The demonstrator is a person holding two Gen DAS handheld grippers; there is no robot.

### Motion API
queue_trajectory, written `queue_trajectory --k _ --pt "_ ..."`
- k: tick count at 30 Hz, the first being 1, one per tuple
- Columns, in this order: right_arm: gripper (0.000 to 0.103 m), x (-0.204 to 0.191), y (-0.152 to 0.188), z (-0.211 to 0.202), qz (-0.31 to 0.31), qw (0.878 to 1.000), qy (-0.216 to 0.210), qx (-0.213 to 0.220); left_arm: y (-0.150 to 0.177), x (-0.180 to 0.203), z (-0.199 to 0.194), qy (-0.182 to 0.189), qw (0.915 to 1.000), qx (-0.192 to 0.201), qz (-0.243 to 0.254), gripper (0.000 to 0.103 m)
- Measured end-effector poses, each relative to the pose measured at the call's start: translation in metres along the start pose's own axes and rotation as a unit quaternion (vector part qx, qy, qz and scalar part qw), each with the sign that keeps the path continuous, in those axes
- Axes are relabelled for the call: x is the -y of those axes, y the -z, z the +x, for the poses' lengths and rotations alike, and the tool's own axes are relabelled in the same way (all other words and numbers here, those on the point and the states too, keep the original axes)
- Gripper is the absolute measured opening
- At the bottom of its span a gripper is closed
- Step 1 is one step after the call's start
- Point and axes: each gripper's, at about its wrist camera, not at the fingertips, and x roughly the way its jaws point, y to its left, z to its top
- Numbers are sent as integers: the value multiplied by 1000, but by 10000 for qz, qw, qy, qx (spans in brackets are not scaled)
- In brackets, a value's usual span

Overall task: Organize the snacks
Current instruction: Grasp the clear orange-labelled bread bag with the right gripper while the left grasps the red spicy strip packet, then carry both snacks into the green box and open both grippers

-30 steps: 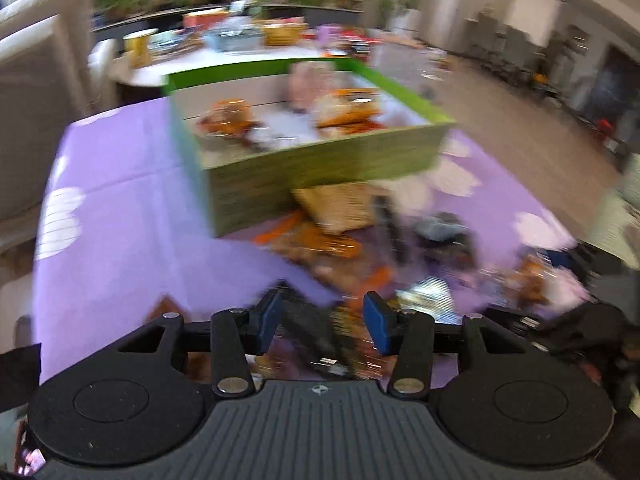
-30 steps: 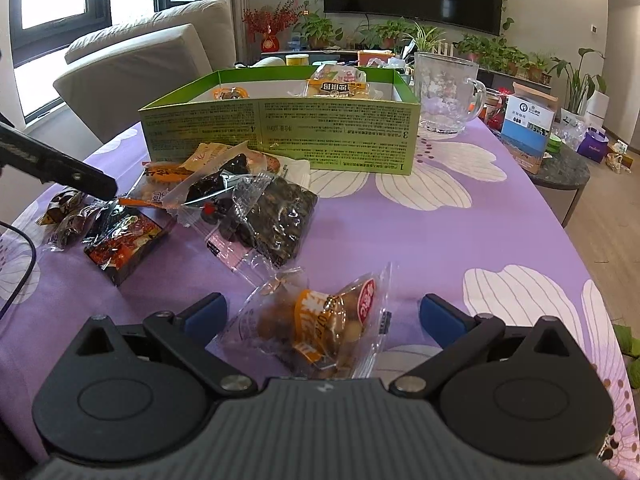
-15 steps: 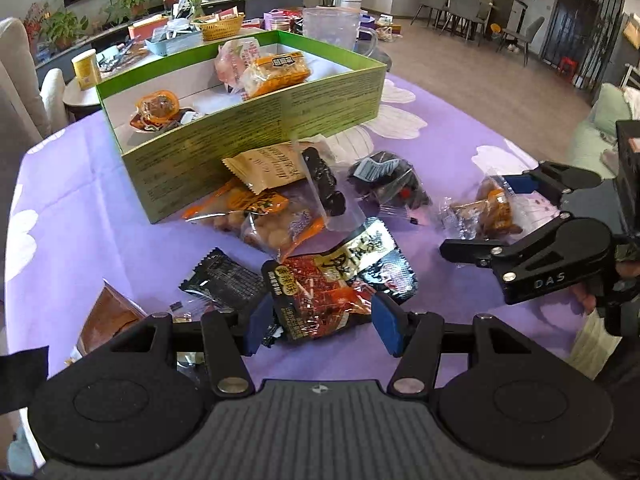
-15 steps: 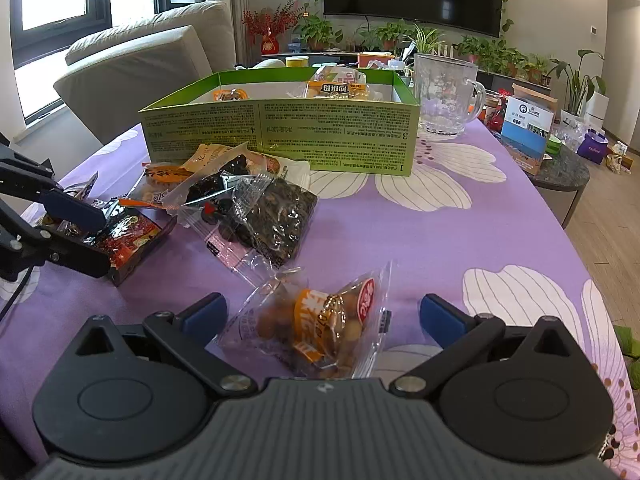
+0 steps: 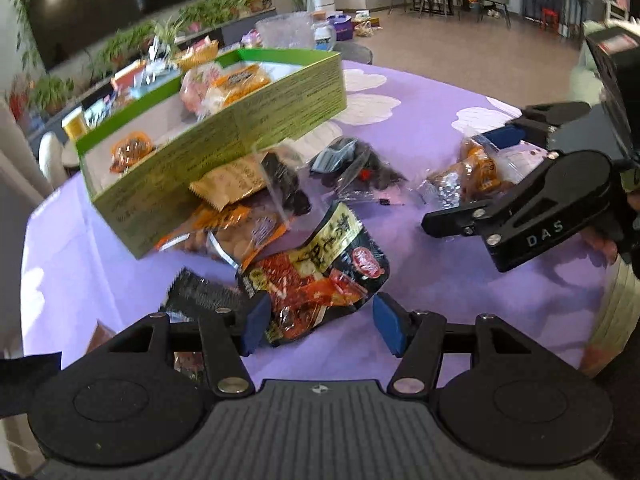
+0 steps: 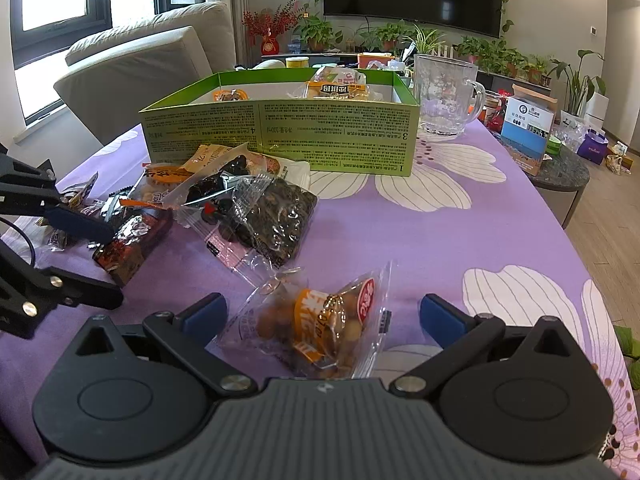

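A green snack box with a few packets inside stands on the purple cloth. Loose packets lie in front of it. My left gripper is open around the near end of a red and black packet, also seen in the right wrist view. My right gripper is open around an orange nut packet, which shows in the left wrist view. A dark dried-fruit packet lies between the two grippers.
A glass jug stands right of the box. A small round table with a blue carton sits off the table's right edge. A sofa is at the left. More packets lie against the box front.
My left gripper has swung and moved in over the red and black packet, which now lies between its fingers. My right gripper has not moved.
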Motion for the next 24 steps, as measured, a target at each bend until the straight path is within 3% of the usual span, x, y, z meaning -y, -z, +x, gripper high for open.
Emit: queue_trajectory --k 5,8,10,11,12,19,24 --pt "53 0 0 0 0 10000 -1 3 -4 8 4 -126 9996 101 224 55" --pt "53 0 0 0 1 10000 0 3 -11 3 12 -171 9998 109 12 54" --pt "53 0 0 0 2 10000 0 4 -15 -4 15 13 9995 106 -313 38" --pt "53 0 0 0 1 10000 -2 4 -16 -7 14 103 9989 153 -428 17" --pt "53 0 0 0 1 10000 -1 5 -17 -9 15 180 9984 119 -515 2" --pt "53 1 1 0 0 10000 -3 7 -16 -22 4 236 9953 246 -903 1" --pt "53 0 1 0 -1 10000 10 -2 -20 -35 -15 219 9918 580 -1119 1"
